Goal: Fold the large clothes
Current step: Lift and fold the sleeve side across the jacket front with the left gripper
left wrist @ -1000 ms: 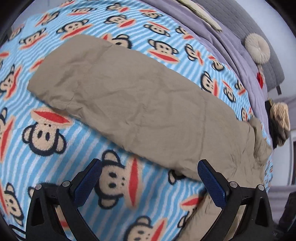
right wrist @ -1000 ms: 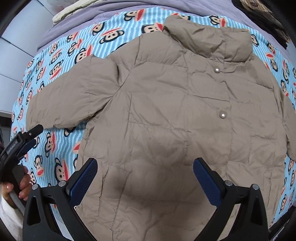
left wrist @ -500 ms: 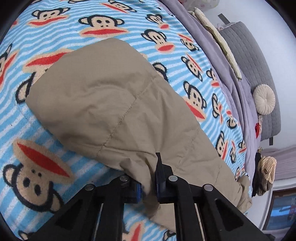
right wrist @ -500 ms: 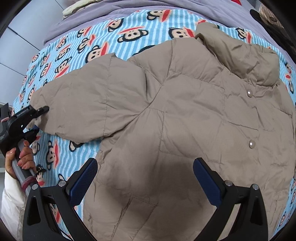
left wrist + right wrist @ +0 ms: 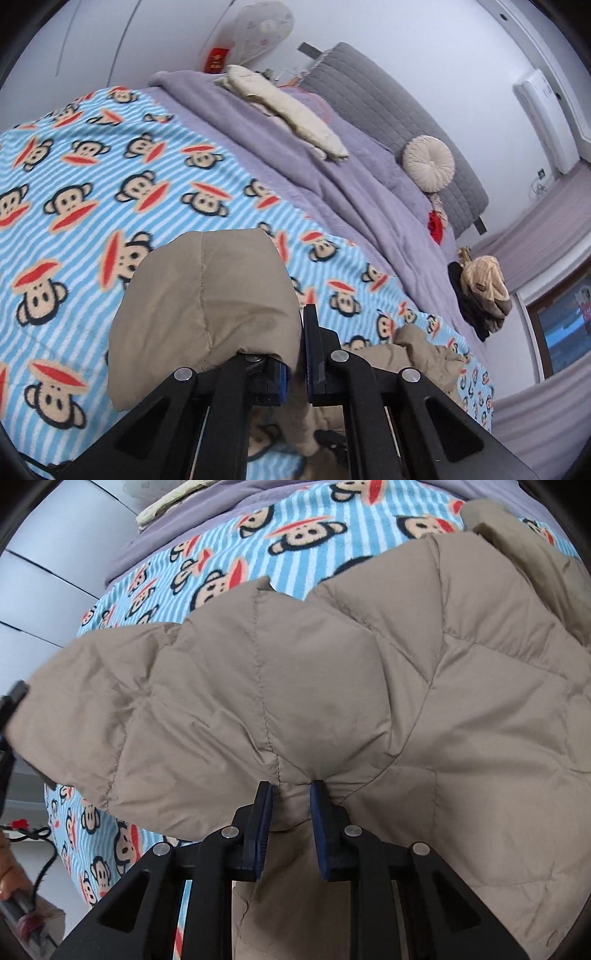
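While its jaws were pinched almost together, the left gripper [image 5: 295, 363] grasped the cuff end of the tan quilted jacket's sleeve [image 5: 207, 306], the puffy fabric bunched over the left finger and lifted off the bed. Past that sleeve lay the blue-and-white striped fleece blanket [image 5: 92, 173], printed all over with cartoon monkey faces with wide red mouths; no lettering could be read on it. More of the jacket lay crumpled to the right of the gripper on the same blanket. Farther out a lilac bedspread [image 5: 314, 177] covered the head of the bed, with a cream folded cloth [image 5: 291, 114] lying on it, a round cream cushion [image 5: 428, 162] against the grey quilted headboard [image 5: 388, 107], and a small heap of dark and tan clothes [image 5: 480, 291] at the bed's far edge. A red tag [image 5: 216, 61] near the wall bore marks too blurred to read.

The right gripper [image 5: 291, 825] was likewise clenched, its blue-padded fingers [image 5: 262, 830] nipping a fold of the jacket [image 5: 369, 686] near a vertical seam, where the sleeve met the body. From that pinch the jacket spread across most of the right wrist view, the sleeve reaching left toward the other tool [image 5: 11, 709] at the frame's edge, the collar at upper right. One snap button [image 5: 553, 939] showed at the lower right.
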`<state>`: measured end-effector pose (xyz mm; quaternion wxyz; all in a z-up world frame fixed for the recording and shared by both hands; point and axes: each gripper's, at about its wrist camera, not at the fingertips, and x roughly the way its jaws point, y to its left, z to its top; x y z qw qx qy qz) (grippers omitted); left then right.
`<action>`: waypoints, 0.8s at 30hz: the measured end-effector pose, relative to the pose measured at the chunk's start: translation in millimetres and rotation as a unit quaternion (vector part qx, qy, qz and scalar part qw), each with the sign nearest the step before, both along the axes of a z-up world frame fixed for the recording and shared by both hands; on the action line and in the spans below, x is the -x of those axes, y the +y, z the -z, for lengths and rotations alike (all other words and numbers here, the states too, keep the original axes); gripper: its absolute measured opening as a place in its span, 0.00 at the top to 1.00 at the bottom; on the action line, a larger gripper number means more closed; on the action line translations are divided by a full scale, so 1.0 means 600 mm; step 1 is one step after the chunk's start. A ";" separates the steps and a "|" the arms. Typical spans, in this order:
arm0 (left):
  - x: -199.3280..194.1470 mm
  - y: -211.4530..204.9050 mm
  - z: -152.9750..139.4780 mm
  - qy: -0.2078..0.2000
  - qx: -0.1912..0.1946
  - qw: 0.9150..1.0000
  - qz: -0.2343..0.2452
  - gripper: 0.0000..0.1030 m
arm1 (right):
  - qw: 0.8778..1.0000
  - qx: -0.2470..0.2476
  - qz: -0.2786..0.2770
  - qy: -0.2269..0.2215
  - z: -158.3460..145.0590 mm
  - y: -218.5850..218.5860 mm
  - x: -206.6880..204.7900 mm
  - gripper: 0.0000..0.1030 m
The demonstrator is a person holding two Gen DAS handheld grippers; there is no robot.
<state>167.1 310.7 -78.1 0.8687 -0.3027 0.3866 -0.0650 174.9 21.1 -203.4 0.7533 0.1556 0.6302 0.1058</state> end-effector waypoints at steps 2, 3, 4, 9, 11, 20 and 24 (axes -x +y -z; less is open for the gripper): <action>-0.002 -0.058 -0.028 -0.017 -0.003 0.999 0.039 0.92 | 1.000 -0.019 0.005 0.008 -0.005 -0.009 0.002 0.77; -0.004 -0.092 -0.041 -0.025 -0.006 0.998 0.062 0.92 | 0.999 -0.033 0.006 0.012 -0.013 -0.019 0.005 0.77; -0.002 -0.130 -0.053 -0.033 -0.012 0.996 0.087 0.92 | 0.999 -0.040 0.007 0.013 -0.021 -0.030 0.009 0.77; 0.016 -0.344 -0.070 -0.058 -0.043 0.972 0.224 0.92 | 0.998 -0.031 0.062 0.000 -0.080 -0.152 0.067 0.77; 0.027 -0.436 -0.048 -0.046 -0.067 0.958 0.275 0.92 | 0.995 -0.016 0.093 0.010 -0.093 -0.223 0.102 0.77; 0.099 -0.630 0.137 0.074 -0.245 0.896 0.363 0.92 | 0.975 0.041 0.214 0.044 -0.088 -0.464 0.244 0.77; 0.117 -0.607 0.122 0.076 -0.260 0.892 0.361 0.91 | 0.974 0.040 0.217 0.052 -0.074 -0.473 0.262 0.77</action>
